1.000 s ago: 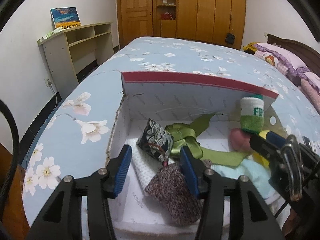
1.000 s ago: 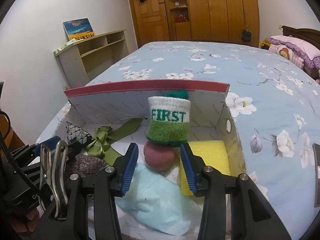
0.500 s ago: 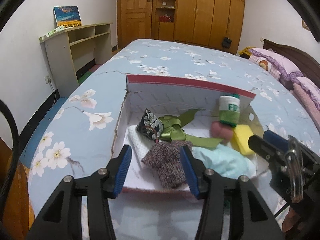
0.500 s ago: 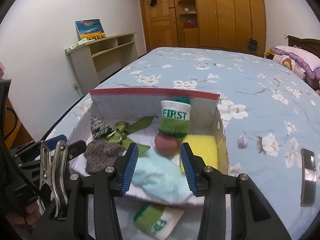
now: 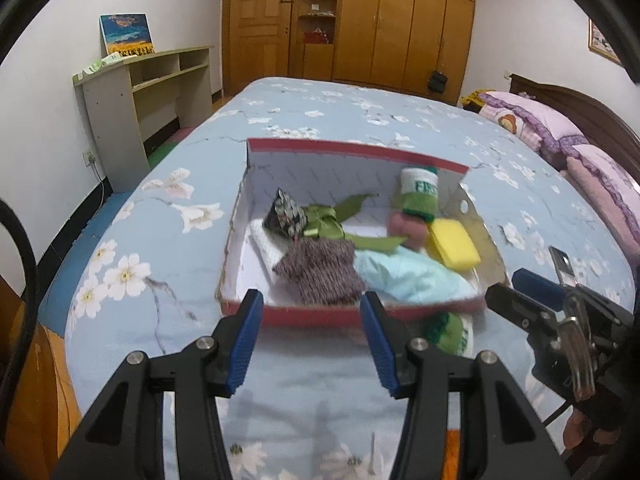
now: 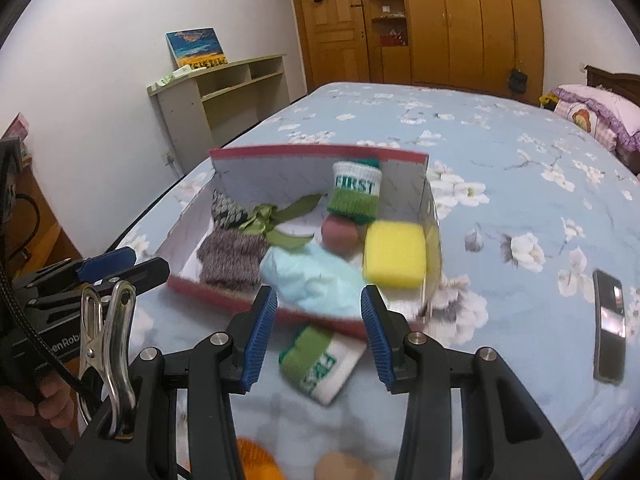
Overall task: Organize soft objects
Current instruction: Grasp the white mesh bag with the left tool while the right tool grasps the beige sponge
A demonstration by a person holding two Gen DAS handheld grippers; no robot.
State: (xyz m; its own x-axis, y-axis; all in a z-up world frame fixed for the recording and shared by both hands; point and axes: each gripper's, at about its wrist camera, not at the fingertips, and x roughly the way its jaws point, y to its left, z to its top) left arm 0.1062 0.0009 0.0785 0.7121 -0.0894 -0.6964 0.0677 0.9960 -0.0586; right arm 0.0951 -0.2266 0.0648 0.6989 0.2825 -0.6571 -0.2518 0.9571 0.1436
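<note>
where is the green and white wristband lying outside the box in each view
Left wrist view: the loose wristband lies on the bedspread, lower right of centre, just in front of the box's near red wall, partly hidden by the gripper.
Right wrist view: it lies at lower centre, seen between the jaws, again just in front of that wall.
Shared landmark: the yellow sponge in the box's right end, up and right of the wristband in both views.

My tongs are matt black plastic with ribbed blue rubbery pads. The cardboard box ahead is matt white inside with a red rim. In it lie a coarse speckled knit cloth, a glossy green satin ribbon, a porous yellow sponge and a thin pale-blue fabric. The bed sheet is smooth printed cotton; the far wardrobe is varnished wood.
</note>
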